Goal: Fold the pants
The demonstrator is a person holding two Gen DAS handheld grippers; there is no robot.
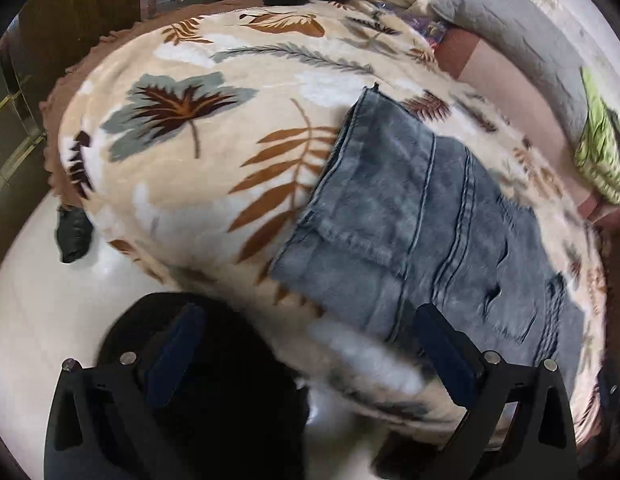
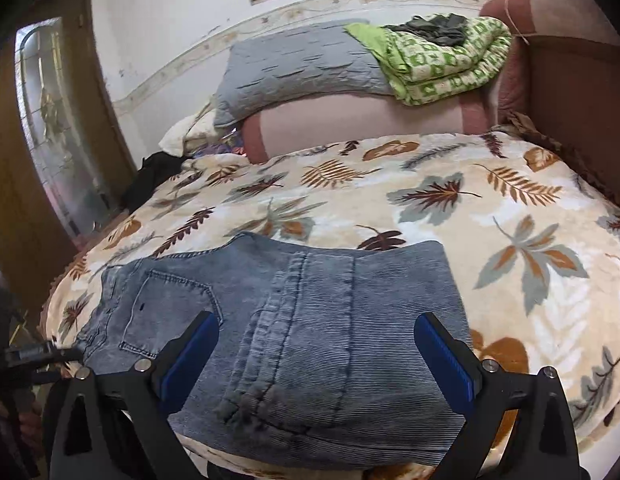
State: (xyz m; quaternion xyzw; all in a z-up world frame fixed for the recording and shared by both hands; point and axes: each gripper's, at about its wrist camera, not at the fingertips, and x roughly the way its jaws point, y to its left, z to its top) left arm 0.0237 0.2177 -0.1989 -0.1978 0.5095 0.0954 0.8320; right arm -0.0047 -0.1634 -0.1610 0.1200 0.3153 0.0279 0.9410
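Jeans [image 2: 294,340] lie folded into a compact stack on the leaf-print blanket [image 2: 510,240], fold looks near complete; left gripper [image 1: 306,344] and right gripper [image 2: 316,354] both spread, holding nothing.

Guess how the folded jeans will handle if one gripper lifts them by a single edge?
The jeans would probably droop and unfold: they lie as loose stacked denim layers, nothing pinning them. They look thick, so likely heavy for a one-edge pinch. Pushed, they may drag on the plush leaf blanket and bunch rather than slide.
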